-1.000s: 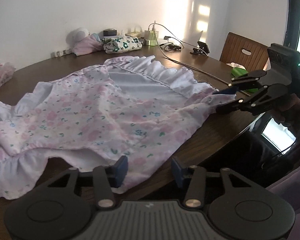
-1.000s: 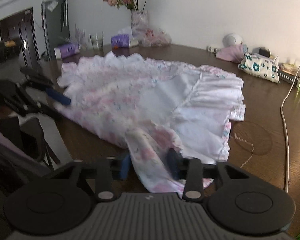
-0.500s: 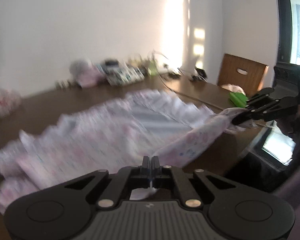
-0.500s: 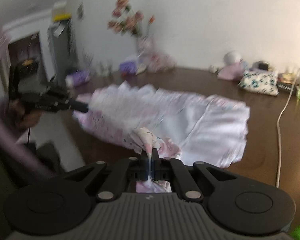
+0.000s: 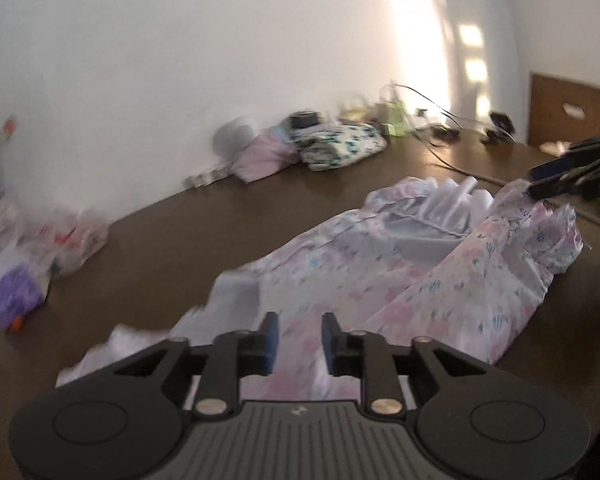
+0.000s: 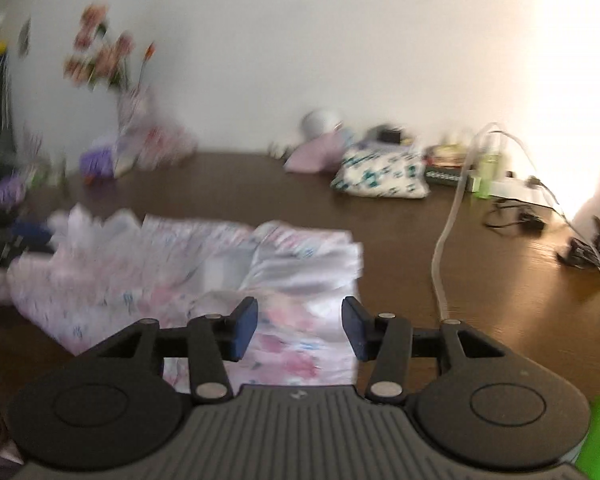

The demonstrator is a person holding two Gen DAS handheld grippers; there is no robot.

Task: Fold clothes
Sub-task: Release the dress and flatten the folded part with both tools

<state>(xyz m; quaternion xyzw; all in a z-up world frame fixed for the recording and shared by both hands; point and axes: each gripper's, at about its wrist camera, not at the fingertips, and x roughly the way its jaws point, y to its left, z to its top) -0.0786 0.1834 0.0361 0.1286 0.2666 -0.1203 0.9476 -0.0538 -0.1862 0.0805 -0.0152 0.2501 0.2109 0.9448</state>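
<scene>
The thin white cotton garment with pink and blue flower print and ruffled edges [image 5: 440,272] lies on the dark brown wooden table [image 5: 188,248], filling the lower middle and right of the left wrist view, with one flowered layer doubled over a plain white inner panel; in the right wrist view it spreads across the centre and lower left. The left gripper [image 5: 298,338] sits at bottom centre of its view with its blue-padded jaws parted and nothing between them, the cloth lying just below; the right gripper [image 6: 299,328] likewise stands released, its jaws wide apart above the cloth's near edge. By its look the fabric is light, limp and quite unstiff, so it should drape and slump from any pinch and may slide a little on the smooth wood; the ruffled hem or a corner of the doubled layer gives the best hold, since a pinch mid-panel would likely gather only one layer. Both views are smeared by motion, so the print, the seams and how many layers lie stacked are hard to make out; the garment's near edge is hidden behind each gripper's body, and whether its folded edges line up cannot be told. A folded white and teal flowered cloth [image 6: 380,176] sits by the wall in the upper middle
</scene>
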